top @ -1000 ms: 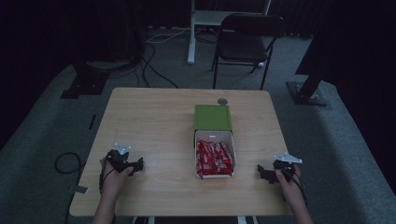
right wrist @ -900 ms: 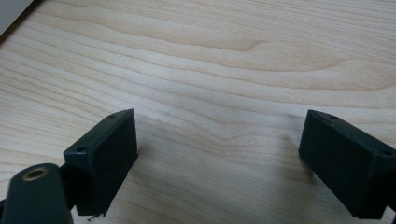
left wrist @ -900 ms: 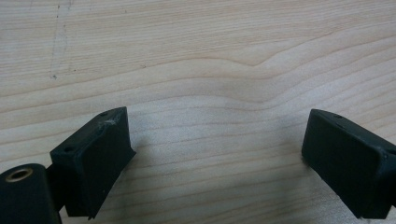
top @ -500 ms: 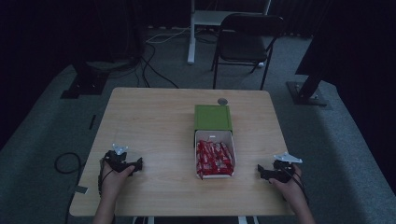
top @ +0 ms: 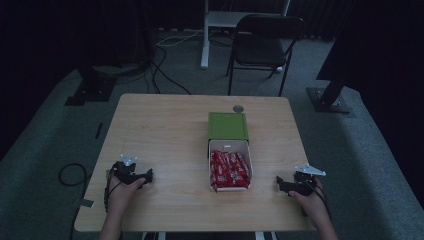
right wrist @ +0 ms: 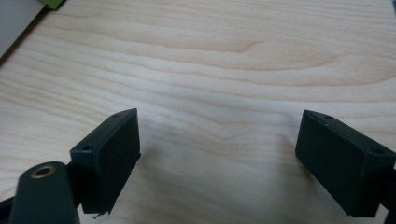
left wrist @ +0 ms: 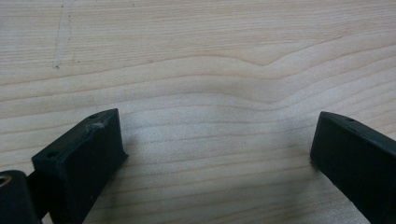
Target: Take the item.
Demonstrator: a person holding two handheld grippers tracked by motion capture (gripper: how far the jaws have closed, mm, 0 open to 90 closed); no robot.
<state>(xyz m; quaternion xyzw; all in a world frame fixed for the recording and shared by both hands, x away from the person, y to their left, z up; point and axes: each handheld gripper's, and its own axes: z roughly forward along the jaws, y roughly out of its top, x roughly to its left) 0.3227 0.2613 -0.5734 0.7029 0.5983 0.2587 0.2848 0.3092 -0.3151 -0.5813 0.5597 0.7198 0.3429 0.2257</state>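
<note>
On the wooden table (top: 165,135) a white box (top: 251,165) stands open, packed with several red packets (top: 229,170); its green lid (top: 228,126) lies flat behind it. My left gripper (top: 131,176) rests at the table's near left, held in a hand. In the left gripper view, the left gripper (left wrist: 215,135) is open over bare wood; its jaws have just been opening a little wider, with nothing between them. My right gripper (top: 295,184) rests at the near right, right of the box. In the right gripper view, the right gripper (right wrist: 219,135) is open with nothing between its fingers.
A small round grey disc (top: 238,108) lies at the table's far edge behind the lid. A black chair (top: 265,40) and a white stand leg (top: 204,35) are beyond the table. Cables (top: 165,75) trail on the floor. The box's white wall (right wrist: 14,18) edges the right gripper view.
</note>
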